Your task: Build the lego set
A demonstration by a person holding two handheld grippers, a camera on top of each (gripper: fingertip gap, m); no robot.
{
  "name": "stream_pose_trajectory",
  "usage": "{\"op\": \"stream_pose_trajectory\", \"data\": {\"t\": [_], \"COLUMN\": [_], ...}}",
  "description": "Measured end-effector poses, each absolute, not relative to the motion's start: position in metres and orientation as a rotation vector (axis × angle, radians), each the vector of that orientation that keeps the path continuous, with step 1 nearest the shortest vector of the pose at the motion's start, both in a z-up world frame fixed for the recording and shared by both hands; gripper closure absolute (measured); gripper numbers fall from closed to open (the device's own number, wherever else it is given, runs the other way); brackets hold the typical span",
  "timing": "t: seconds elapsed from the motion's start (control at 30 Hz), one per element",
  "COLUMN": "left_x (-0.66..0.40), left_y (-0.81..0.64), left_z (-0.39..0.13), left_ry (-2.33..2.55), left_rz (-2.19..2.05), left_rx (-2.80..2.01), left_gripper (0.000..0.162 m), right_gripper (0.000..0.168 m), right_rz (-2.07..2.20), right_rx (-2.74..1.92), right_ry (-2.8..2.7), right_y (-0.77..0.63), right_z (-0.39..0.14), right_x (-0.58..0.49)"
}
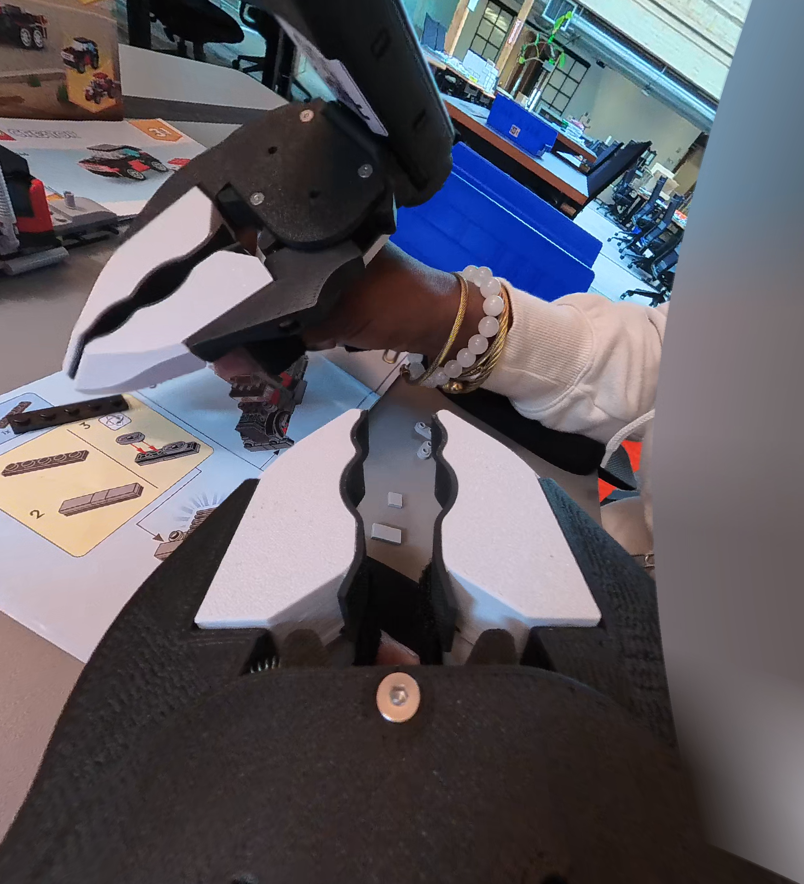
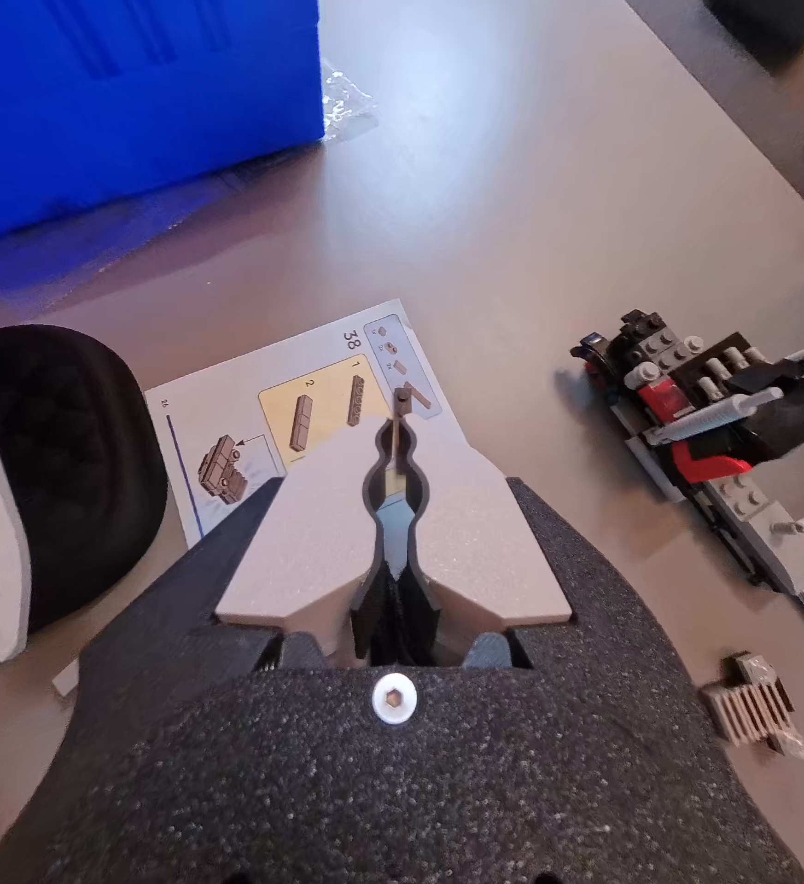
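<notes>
A long black studded plate (image 1: pixel 70 414) lies flat on the open instruction sheet (image 1: pixel 79 574). My right gripper (image 1: pixel 74 370) hangs tilted over it with its fingers shut, the tips just above the plate. In the right wrist view the plate's far end (image 2: pixel 402 397) shows just past the shut right gripper (image 2: pixel 396 423), over the sheet (image 2: pixel 228 397). My left gripper (image 1: pixel 399 421) is open with nothing between its fingers. Through its gap I see small grey pieces (image 1: pixel 385 532) on the table.
A partly built red, black and grey truck (image 2: pixel 706 430) stands to the right; it also shows in the left wrist view (image 1: pixel 3 220). A grey grille piece (image 2: pixel 749 703) lies near it. A blue bin (image 2: pixel 127 95) stands behind. The set's box (image 1: pixel 41 57) and a second booklet (image 1: pixel 118 158) lie at the back left. My hands' fingertips stand some 12 centimetres from each other. My right gripper is the nearer one to the grey grille piece (image 2: pixel 749 703): about 15 centimetres, against 20 centimetres.
</notes>
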State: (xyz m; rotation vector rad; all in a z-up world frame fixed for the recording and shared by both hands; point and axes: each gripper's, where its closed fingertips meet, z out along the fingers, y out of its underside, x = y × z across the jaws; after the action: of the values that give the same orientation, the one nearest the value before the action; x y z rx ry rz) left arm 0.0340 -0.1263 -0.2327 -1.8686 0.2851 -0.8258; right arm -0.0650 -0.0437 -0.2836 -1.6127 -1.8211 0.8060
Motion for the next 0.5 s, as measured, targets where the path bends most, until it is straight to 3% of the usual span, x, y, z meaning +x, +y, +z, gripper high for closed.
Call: {"op": "stream_pose_trajectory", "data": {"t": [0.5], "left_x": [0.035], "left_y": [-0.126], "left_z": [-0.235], "left_ry": [0.283], "left_rz": [-0.844], "left_rx": [-1.886], "left_gripper": [0.137], "right_gripper": [0.168], "right_rz": [0.818], "right_rx": [-1.636], "right_ry": [-1.864], "right_y": [-0.044], "right_z": [-0.296], "right_x": [-0.067]}}
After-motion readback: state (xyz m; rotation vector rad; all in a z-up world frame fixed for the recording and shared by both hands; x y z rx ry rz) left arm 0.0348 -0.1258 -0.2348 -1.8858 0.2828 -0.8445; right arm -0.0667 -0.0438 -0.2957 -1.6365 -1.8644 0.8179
